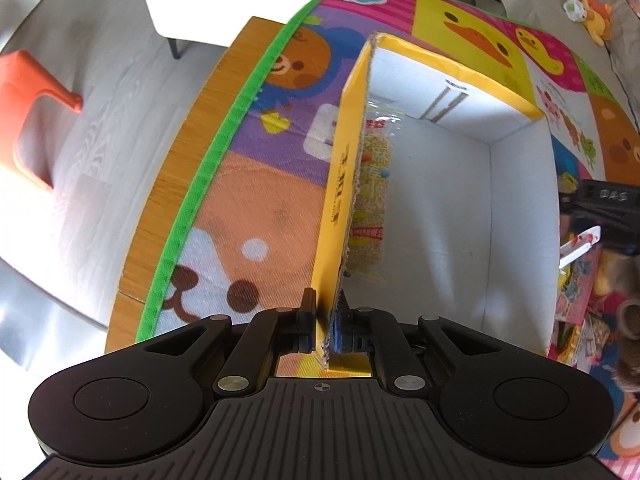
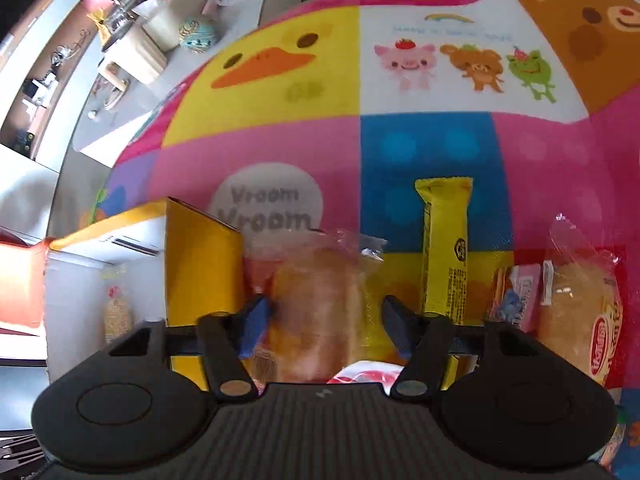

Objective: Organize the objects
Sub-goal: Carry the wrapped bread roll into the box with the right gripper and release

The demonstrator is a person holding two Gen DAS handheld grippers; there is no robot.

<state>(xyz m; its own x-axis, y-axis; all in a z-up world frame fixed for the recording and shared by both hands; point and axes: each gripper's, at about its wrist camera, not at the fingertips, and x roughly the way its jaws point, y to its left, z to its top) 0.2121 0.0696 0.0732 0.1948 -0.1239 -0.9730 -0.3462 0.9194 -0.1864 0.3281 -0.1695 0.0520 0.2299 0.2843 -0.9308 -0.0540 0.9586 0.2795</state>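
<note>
Progress looked early: one snack bag (image 1: 370, 200) of puffed grain stood inside the yellow cardboard box (image 1: 520, 208), leaning against its left wall; rest of the box floor was bare. Left gripper (image 1: 325, 322) was clamped shut on that same wall's top edge, one pad outside and one inside, apparently steadying the box on the cartoon play mat (image 1: 256, 184). Right gripper (image 2: 324, 326) hung over the loose pile beside the box, jaws partly open and straddling a clear-wrapped bread roll (image 2: 316, 304); frame was motion-blurred, and pads did not look pressed on the wrapper, so I'd call it a grasp in progress, not a hold. Still out on the mat, counted from the right wrist view: that roll, one yellow wrapped bar (image 2: 444, 248), one small pink packet (image 2: 516, 294), one more wrapped bun (image 2: 580, 308) at far right, plus a red-and-white wrapper (image 2: 366, 374) under the gripper, mostly hidden. So one in, about five left, possibly more off-frame. Box count: one. Orange stool (image 1: 28, 120) sat on the floor, not involved.
</note>
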